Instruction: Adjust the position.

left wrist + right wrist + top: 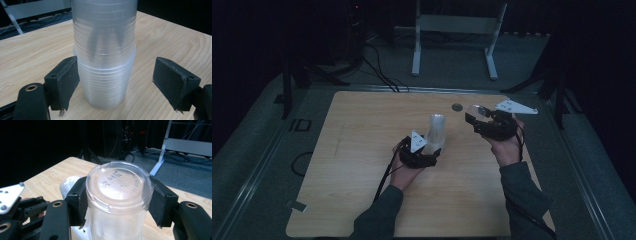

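High view puts my left gripper (430,148) at the cup stack (436,131) standing mid-table (362,125), jaws spread either side, one pad touching. My right gripper (475,116), raised off to the right, clamps a single clear cup (118,195), base toward its camera.

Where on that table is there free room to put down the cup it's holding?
Bare wood lies left of the cup stack up to the table edge, and along the near edge between the sleeves. Crowded: the middle, around the stack, left gripper, right gripper holding a cup.
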The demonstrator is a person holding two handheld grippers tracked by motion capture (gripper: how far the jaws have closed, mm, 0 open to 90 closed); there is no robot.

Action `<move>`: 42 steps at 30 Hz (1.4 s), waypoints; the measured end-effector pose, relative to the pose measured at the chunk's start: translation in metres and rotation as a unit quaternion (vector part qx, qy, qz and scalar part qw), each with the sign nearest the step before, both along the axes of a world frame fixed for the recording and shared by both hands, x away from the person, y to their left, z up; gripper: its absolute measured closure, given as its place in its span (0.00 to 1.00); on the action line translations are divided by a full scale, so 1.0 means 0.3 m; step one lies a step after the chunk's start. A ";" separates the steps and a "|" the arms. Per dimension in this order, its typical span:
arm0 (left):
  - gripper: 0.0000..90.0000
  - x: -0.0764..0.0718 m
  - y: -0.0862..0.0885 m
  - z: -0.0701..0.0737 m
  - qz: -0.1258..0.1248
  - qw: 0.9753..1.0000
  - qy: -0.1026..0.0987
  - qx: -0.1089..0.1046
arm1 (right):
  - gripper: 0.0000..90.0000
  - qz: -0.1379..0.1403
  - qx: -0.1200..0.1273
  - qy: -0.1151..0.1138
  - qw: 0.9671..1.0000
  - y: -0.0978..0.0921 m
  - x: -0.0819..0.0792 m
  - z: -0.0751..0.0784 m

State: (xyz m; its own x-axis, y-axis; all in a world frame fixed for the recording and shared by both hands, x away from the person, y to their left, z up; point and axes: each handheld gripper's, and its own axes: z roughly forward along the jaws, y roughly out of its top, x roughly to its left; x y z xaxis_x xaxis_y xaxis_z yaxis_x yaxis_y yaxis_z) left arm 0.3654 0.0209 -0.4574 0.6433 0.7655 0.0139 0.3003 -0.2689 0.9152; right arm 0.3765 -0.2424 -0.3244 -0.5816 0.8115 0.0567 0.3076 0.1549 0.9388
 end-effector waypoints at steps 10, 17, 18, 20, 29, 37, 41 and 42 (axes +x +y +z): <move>0.26 -0.008 -0.006 0.003 0.000 1.000 0.000 -0.004 | 0.44 -0.014 0.001 0.016 1.000 -0.027 -0.018 -0.068; 0.26 -0.021 -0.012 0.007 -0.003 1.000 -0.006 -0.003 | 0.44 -0.020 0.001 0.024 1.000 -0.036 -0.024 -0.098; 0.26 -0.022 -0.013 0.008 -0.003 1.000 -0.007 -0.002 | 0.44 -0.020 0.001 0.025 0.999 -0.037 -0.025 -0.101; 0.26 -0.024 -0.013 0.010 -0.004 1.000 -0.008 -0.002 | 0.44 -0.021 0.002 0.027 0.999 -0.039 -0.029 -0.109; 0.28 -0.035 -0.011 0.021 -0.011 1.000 -0.015 -0.001 | 0.44 -0.025 0.004 0.037 0.999 -0.045 -0.035 -0.142; 0.29 -0.047 -0.016 0.028 -0.018 1.000 -0.017 -0.005 | 0.44 -0.025 0.004 0.045 0.999 -0.036 -0.037 -0.168; 0.29 -0.053 -0.021 0.033 -0.023 1.000 -0.019 -0.006 | 0.44 -0.026 0.003 0.048 0.998 -0.036 -0.037 -0.177; 0.29 -0.054 -0.021 0.034 -0.024 1.000 -0.020 -0.006 | 0.44 -0.027 0.003 0.049 0.998 -0.035 -0.037 -0.180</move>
